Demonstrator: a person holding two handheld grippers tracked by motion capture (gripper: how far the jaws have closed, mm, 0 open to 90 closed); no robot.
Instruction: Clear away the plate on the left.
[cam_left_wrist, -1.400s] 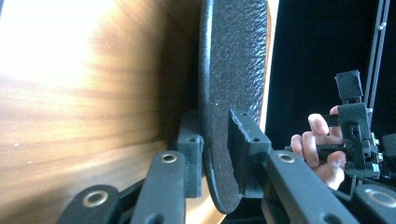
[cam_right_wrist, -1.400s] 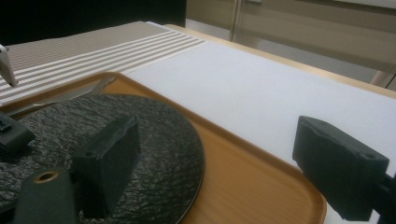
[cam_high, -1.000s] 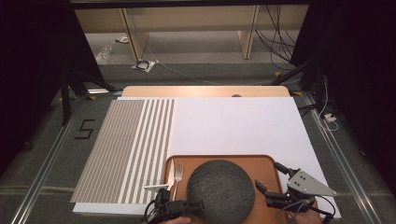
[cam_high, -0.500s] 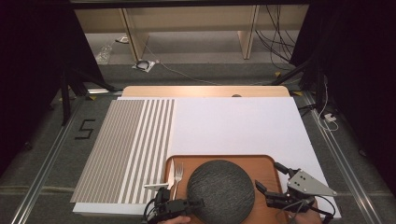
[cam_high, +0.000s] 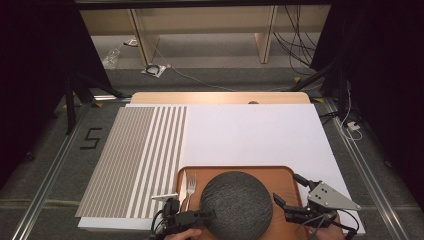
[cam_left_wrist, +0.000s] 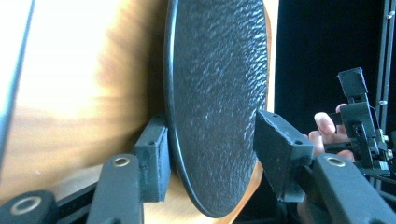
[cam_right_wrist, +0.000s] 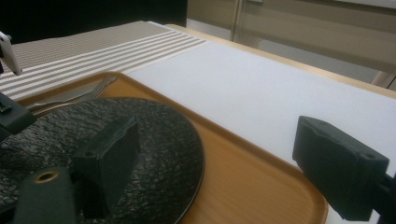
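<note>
Our left gripper (cam_left_wrist: 212, 154) has just been opening; its jaws now stand apart astride the black plate (cam_high: 236, 204) at the tray's (cam_high: 285, 172) near edge. We judge the plate released. Our right gripper (cam_high: 290, 195) waits open near its other side.

Single readable mark: black "5" (cam_high: 90, 138) taped or painted on grey floor (cam_high: 45, 165), left of table (cam_high: 220, 97), seen in high view. Blocky strokes, possibly an "S" at this resolution. No brand, label or number legible on plate, tray, cutlery, striped mat or grippers in either gripper view.
</note>
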